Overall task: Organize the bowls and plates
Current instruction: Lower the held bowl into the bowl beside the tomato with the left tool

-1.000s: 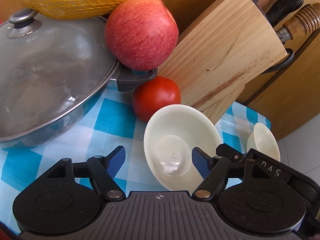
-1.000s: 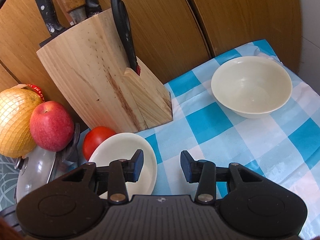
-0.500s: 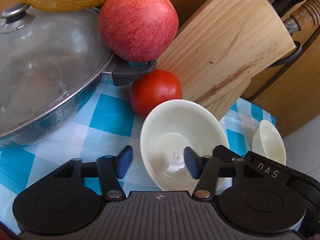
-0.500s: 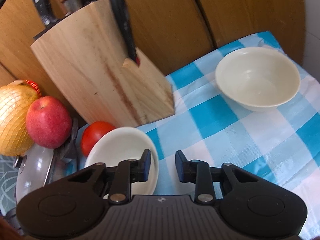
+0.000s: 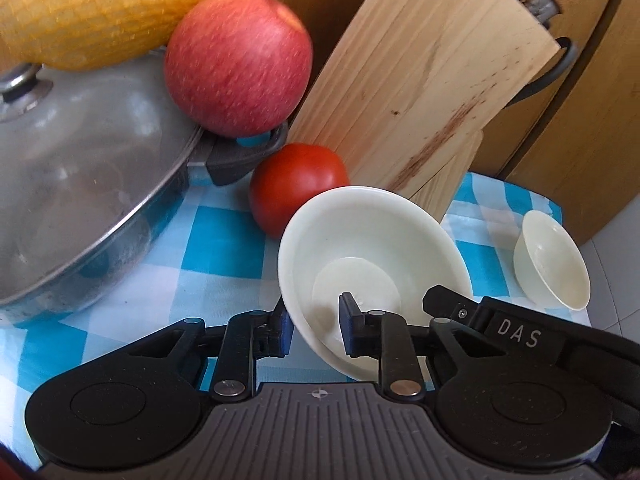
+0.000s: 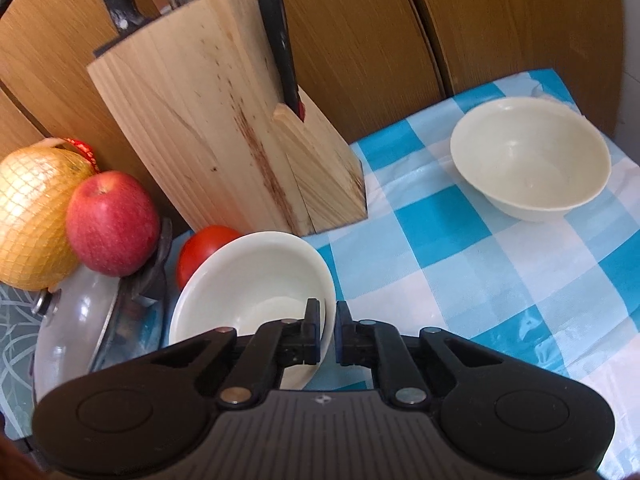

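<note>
A shallow cream bowl sits tilted on the blue-checked cloth beside a tomato. My left gripper has its jaws closing on the bowl's near left rim, one pad outside the wall and one inside. In the right wrist view the same bowl has its right rim pinched between the closing jaws of my right gripper. A second, deeper cream bowl stands apart at the far right of the cloth, also seen as the small bowl.
A wooden knife block stands just behind the held bowl. A lidded steel pan fills the left, with an apple on its handle and a netted yellow fruit behind. Wood panels back the table.
Both grippers' jaws went from wide apart to closed on opposite rims of the shallow bowl. The bowl now sits tilted. Both views drew slightly nearer to it.
</note>
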Motion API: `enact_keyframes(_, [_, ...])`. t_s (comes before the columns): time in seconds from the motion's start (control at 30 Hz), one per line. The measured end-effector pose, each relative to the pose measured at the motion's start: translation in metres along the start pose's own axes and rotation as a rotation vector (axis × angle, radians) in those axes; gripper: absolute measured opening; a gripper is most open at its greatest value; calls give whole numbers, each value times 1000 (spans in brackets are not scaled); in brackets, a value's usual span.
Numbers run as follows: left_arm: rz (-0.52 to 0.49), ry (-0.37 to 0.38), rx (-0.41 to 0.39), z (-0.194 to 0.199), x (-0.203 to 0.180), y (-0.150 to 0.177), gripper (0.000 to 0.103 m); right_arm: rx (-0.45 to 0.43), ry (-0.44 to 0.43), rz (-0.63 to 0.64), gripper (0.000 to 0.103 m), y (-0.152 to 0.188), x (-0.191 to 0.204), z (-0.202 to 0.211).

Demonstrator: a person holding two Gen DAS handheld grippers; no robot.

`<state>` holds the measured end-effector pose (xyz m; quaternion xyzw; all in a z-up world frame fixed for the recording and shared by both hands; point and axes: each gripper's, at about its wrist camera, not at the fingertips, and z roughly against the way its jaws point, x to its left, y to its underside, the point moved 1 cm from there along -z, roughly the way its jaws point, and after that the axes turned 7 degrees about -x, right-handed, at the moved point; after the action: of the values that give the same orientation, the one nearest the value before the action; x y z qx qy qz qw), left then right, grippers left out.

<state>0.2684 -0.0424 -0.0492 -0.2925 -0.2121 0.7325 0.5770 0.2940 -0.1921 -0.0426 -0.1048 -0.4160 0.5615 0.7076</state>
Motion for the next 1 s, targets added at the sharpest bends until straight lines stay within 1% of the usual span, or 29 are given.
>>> enact_keyframes(0.23, [-8, 13, -19, 17, -3, 0, 31, -23, -9, 1, 9, -3, 0, 14])
enact_keyframes(0.4, [-18, 31, -38, 33, -7, -3, 31, -46, -14, 2, 9, -5, -1, 32])
enact_keyframes(0.67, [-44, 60, -65, 58, -22, 5, 33, -78, -12, -1, 9, -4, -6, 67])
enact_keyframes(1.0, [-79, 88, -68, 83, -35, 18, 35, -87, -3, 7, 9, 3, -11, 100])
